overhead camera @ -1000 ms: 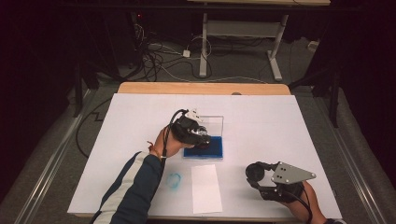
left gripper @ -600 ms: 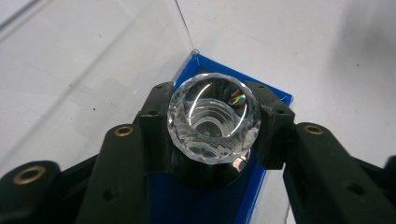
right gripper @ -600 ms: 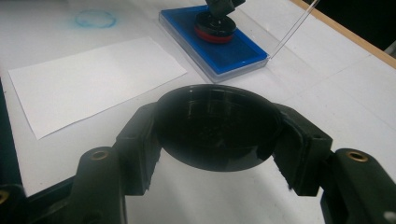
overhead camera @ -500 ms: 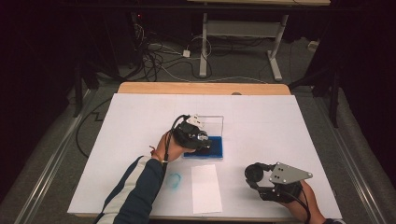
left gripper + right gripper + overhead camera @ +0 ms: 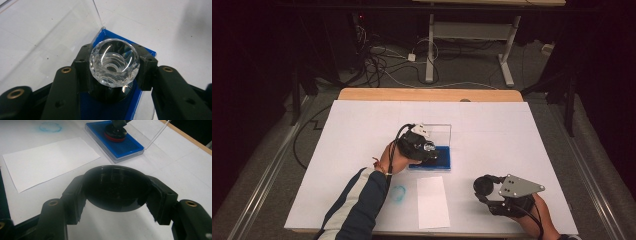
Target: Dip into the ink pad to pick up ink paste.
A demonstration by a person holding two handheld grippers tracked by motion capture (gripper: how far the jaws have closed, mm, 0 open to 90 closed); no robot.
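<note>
No brand, label or writing could be read on any item. The left tongs (image 5: 113, 66) were clamped on a stamp with a faceted clear knob (image 5: 114, 62), its black base pressed onto the blue ink pad (image 5: 117, 143); the pad's clear lid (image 5: 443, 133) stood open just beyond them. The right tongs (image 5: 116, 192) gripped a round black cap (image 5: 116, 187) near the desk's (image 5: 532, 135) front edge, well apart from the pad. Between the 2 tongs lay 1 blank sheet of paper (image 5: 432, 201), with a faint blue ring mark (image 5: 398, 193) beside it. The stamp's face was hidden against the pad.
</note>
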